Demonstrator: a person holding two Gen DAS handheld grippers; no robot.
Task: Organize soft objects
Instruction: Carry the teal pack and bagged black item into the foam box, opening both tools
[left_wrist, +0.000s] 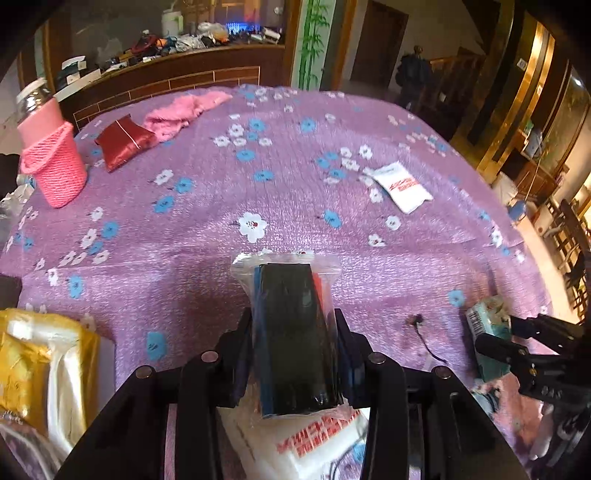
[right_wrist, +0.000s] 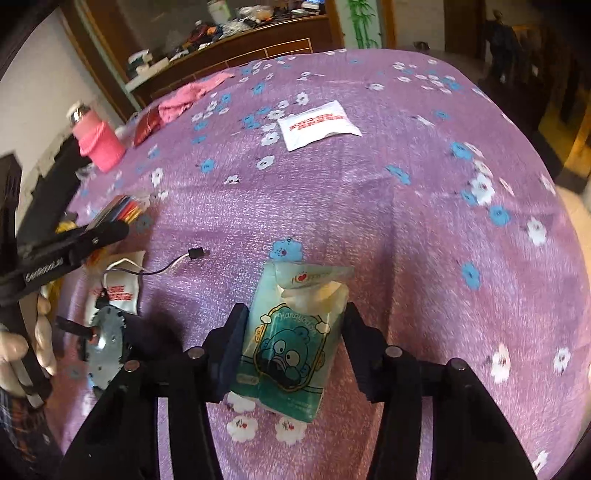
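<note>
Left tongs (left_wrist: 293, 332) pinch a clear zip bag (left_wrist: 291, 332) holding a black bundle and coloured pieces, raised over a white pack (left_wrist: 310, 443) on the desk (left_wrist: 295, 184). Right tongs (right_wrist: 293, 343) pinch a teal tissue pack (right_wrist: 291, 343) just above the purple floral cloth (right_wrist: 406, 221). Far left: pink knit sleeve (left_wrist: 55, 173) with a pink bottle (left_wrist: 38, 114) inside, red pouch (left_wrist: 123, 142), pink cloth (left_wrist: 181, 114). Another white pack (left_wrist: 400, 186) lies mid-right.
</note>
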